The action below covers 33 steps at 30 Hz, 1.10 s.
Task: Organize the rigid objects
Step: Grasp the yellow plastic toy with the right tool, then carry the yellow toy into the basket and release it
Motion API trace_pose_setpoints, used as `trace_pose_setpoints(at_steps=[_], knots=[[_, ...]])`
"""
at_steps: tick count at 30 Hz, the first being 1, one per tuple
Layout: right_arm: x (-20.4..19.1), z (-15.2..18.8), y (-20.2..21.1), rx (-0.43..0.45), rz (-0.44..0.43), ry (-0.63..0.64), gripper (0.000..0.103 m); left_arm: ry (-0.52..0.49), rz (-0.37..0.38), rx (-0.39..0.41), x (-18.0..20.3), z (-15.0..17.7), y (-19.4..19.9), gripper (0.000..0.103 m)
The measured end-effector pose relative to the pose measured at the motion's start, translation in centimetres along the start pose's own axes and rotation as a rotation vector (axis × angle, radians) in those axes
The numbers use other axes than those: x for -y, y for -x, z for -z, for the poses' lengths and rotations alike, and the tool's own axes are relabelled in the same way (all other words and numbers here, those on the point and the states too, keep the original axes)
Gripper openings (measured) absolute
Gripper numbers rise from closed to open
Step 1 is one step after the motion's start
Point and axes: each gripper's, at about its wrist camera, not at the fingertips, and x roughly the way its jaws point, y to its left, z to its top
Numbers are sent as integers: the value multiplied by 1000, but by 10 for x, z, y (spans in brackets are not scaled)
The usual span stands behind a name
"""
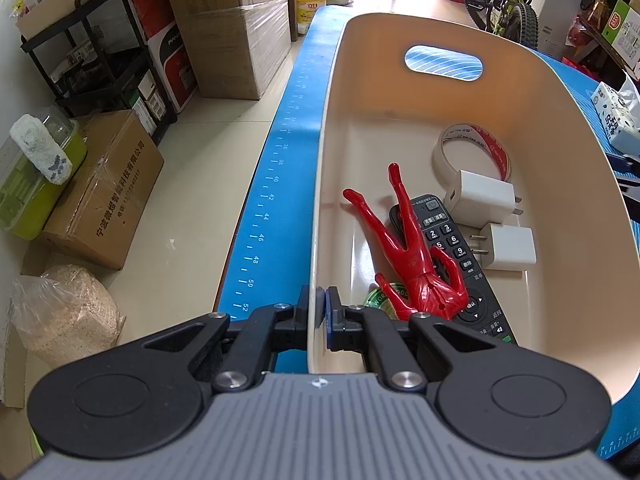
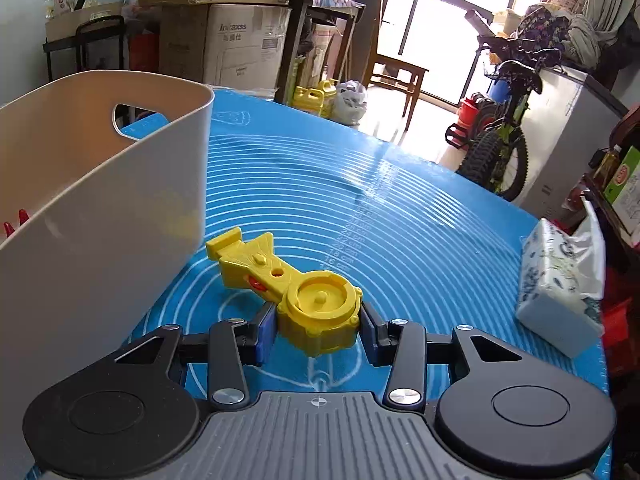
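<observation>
Left gripper (image 1: 321,308) pinches the bin (image 1: 560,128) wall. Right gripper (image 2: 319,330) brackets the yellow toy (image 2: 304,296), pads seemingly touching it.

We see the right gripper (image 2: 319,330) around the yellow toy (image 2: 304,292) on the blue mat (image 2: 400,220). Its pads touch the toy's round end. The bin (image 2: 100,184) stands just left.

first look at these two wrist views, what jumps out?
The yellow toy launcher on the blue mat, its round end sitting between the right tool pads, beside the beige bin. In the left view, the left tool is clamped on the bin's rim, with a red figure lying across a black remote inside.
</observation>
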Motion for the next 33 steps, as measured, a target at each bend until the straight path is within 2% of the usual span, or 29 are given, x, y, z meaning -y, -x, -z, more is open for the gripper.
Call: trace_pose_setpoints(at_steps=[6, 9, 13, 19, 25, 33], knots=[[14, -3, 25, 18, 51, -29, 49, 8, 8, 0, -2, -1, 0, 7], [23, -8, 42, 40, 35, -77, 49, 10, 9, 0, -2, -1, 0, 7], [21, -14, 71, 106, 26, -78, 49, 15, 12, 1, -1, -1, 0, 7], [0, -34, 121, 220, -12, -64, 49, 17, 13, 3, -1, -1, 0, 7], [-37, -51, 150, 277, -87, -43, 49, 22, 17, 8, -3, -1, 0, 6], [-96, -47, 141, 196, -184, 6, 49, 22, 21, 10, -3, -1, 0, 6]])
